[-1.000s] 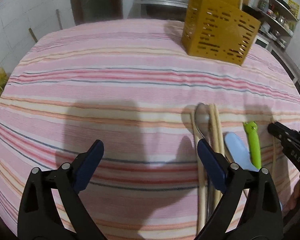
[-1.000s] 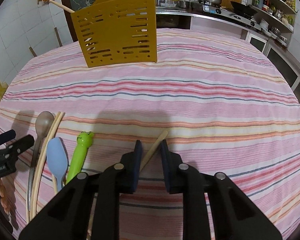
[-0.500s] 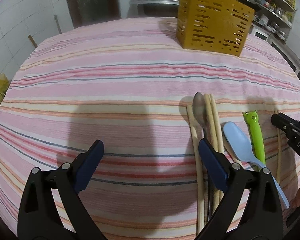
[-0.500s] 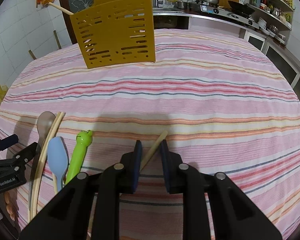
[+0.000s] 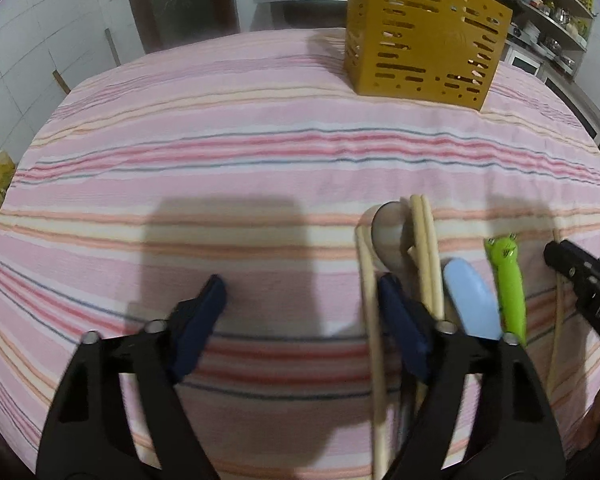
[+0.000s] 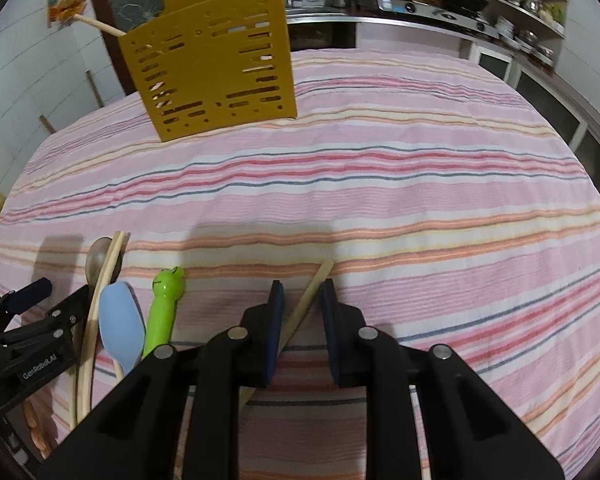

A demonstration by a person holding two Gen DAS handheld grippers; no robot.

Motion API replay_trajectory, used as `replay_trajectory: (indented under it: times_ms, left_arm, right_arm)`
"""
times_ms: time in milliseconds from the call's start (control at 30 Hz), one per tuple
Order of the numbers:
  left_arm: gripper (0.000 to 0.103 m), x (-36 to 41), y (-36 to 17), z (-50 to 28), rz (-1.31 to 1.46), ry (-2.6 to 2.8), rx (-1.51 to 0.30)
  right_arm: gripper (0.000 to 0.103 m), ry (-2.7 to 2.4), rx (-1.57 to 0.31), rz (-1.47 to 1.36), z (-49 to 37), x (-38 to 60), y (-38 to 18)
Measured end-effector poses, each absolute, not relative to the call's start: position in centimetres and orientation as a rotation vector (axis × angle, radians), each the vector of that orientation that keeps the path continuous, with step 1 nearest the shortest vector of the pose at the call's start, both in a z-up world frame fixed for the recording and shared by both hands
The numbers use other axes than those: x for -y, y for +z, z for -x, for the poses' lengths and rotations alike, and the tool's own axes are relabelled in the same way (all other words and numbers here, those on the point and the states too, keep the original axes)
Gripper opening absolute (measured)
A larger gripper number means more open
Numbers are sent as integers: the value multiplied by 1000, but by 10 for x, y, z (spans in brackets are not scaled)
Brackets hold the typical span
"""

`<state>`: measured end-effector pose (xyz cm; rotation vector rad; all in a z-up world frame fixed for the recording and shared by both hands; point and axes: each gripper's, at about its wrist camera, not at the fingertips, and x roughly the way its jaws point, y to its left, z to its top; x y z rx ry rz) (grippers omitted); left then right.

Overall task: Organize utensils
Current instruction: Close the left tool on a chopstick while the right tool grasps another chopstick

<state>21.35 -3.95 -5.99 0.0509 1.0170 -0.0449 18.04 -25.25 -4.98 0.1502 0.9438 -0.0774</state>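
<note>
Table under a pink striped cloth (image 5: 260,160). Yellow slotted caddy (image 5: 424,36) stands upright at the far side, well apart from both grippers; a pale stick pokes out of its top and another leans out its side in the right wrist view. Utensils lie in a row on the near cloth: metal spoon (image 5: 390,236), a pair of chopsticks (image 5: 426,252) touching its right edge and partly over it, one more chopstick (image 5: 368,300) along its left edge, then blue spoon (image 5: 470,300), then green frog-head utensil (image 5: 506,280), all roughly parallel, ends pointing toward the caddy. Left gripper (image 5: 302,300) is low over the cloth, jaws have just been closing but remain wide apart; nothing clamped. Only bare cloth sits in the gap; its right pad sits on the spoon handle between the single chopstick and the pair, so the single stick lies just inside the gap edge, untouched by the left pad. Right gripper (image 6: 302,292) is to the right of the row, jaws nearly closed with a lone chopstick (image 6: 314,292) running diagonally between the pads; a sliver of gap shows on each side at the tips, and further back the stick goes under the left pad, so can't tell if it's actually pinched. That stick's tip rests on the cloth just past the fingertips. Part of a hand shows at the edge under each opposite gripper.
</note>
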Motion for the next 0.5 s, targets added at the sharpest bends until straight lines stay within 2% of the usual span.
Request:
replay_trajectory:
  times_ms: [133,167,267,367,433,500]
  left_arm:
    - [46,48,-58,-226,-47,-61,-1045]
    - [44,48,-58,-229,-44,-65,-1052]
    - [35,47,-57,-237,-31,-78,-1070]
    - [22,41,-57,-245,4,-91,-1076]
    - [6,36,-56,-250,21,-102,-1077]
    - [6,31,-56,-252,54,-115,-1080]
  right_arm:
    - [19,-115,-949,-137,-184,245,-50]
    - [16,-117,-948,-139,-185,245,-50]
    - [14,-120,-941,-169,-191,249,-50]
    - [12,-125,-934,-180,-197,252,-48]
    - [9,-129,-920,-187,-199,254,-44]
    - [6,-131,-906,-192,-200,255,-40]
